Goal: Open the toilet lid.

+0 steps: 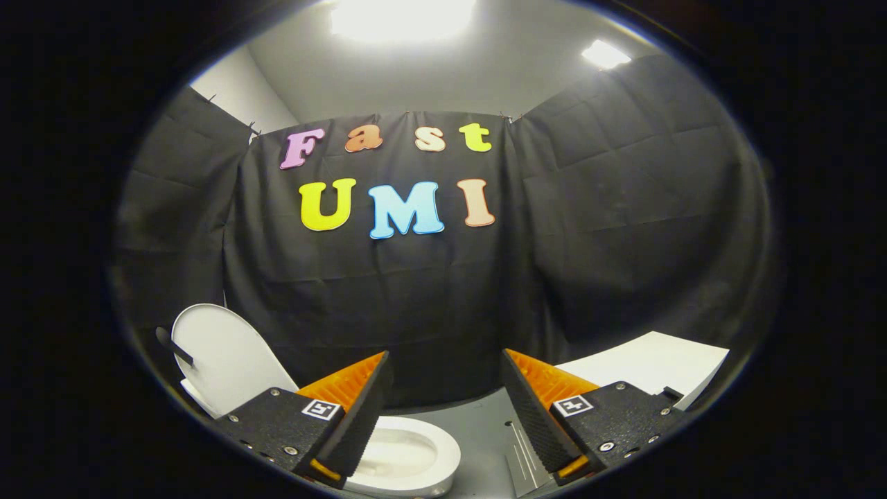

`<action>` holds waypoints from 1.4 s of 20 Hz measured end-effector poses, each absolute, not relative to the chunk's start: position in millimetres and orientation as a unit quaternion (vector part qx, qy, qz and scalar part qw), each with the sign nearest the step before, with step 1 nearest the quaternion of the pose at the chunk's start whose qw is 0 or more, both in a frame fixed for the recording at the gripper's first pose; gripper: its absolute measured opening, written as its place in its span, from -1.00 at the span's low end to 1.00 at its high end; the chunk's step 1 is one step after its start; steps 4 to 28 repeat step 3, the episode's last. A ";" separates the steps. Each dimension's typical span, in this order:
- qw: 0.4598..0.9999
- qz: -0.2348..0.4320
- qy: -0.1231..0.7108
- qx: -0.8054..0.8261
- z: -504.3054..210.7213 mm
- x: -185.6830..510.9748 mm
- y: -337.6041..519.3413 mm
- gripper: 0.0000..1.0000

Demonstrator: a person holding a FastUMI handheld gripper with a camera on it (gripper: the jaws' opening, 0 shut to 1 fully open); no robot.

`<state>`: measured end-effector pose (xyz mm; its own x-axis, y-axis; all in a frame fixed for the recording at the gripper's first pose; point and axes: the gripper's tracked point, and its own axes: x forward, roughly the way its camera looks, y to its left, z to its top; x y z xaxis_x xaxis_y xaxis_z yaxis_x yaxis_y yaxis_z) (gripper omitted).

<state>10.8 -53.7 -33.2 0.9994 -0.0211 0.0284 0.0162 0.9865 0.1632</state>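
Black cloth (443, 291) hangs all round the booth, under a pale ceiling with two bright lights (402, 17), and a grey floor (485, 430) runs below it. Low down stands the toilet (409, 457), its bowl open to view just ahead of the left finger and partly behind it. Its lid (222, 353) stands raised and leaning back, beyond and to the left of that finger, well clear of the bowl's rim. By that I judge the task done or as good as done: the lid is up, and nothing seems left but to draw the tool away. The gripper (443, 409) hangs released, its two fingers spread wide with only cloth and floor between them, touching neither lid nor bowl. A white slab (644, 360) lies beyond the right finger; I cannot say what it is, since its far end is cut off. A short dark bar (173, 346) crosses the lid's left edge, and I cannot make out its nature. Much of the bowl's near side, the seat and the hinge are hidden by the left finger's mount.
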 end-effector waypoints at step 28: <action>0.997 -0.027 -0.029 0.059 -24.4 7.6 -62.1 0.91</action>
